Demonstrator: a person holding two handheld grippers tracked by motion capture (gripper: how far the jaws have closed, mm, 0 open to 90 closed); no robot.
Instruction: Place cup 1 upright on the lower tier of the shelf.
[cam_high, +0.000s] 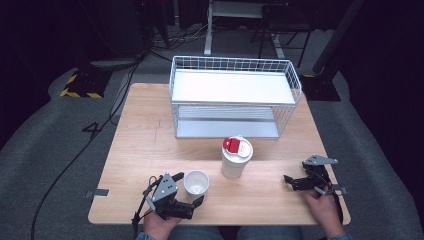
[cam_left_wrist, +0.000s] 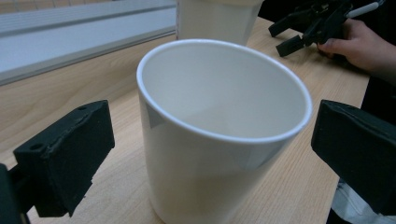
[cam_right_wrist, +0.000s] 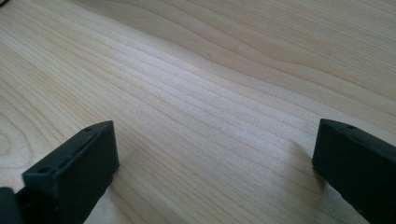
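A white open cup (cam_high: 196, 183) stands empty and upright near the table's front edge. My left gripper (cam_high: 189, 188) is open around it, one jaw on each side. In the left gripper view the cup (cam_left_wrist: 219, 140) sits between the jaws of the left gripper (cam_left_wrist: 212, 158), with a gap on both sides. A taller white tumbler (cam_high: 236, 157) with a red and white lid stands just behind and to the right. My right gripper (cam_high: 290, 183) rests open at the front right, over bare wood, with nothing between its jaws (cam_right_wrist: 215, 168).
A white wire rack (cam_high: 235, 97) with two shelves stands at the back of the wooden table (cam_high: 145, 150). In the left gripper view, the tumbler (cam_left_wrist: 215, 21), the rack's lower shelf (cam_left_wrist: 70, 37) and the right gripper (cam_left_wrist: 299, 32) in a hand lie beyond the cup.
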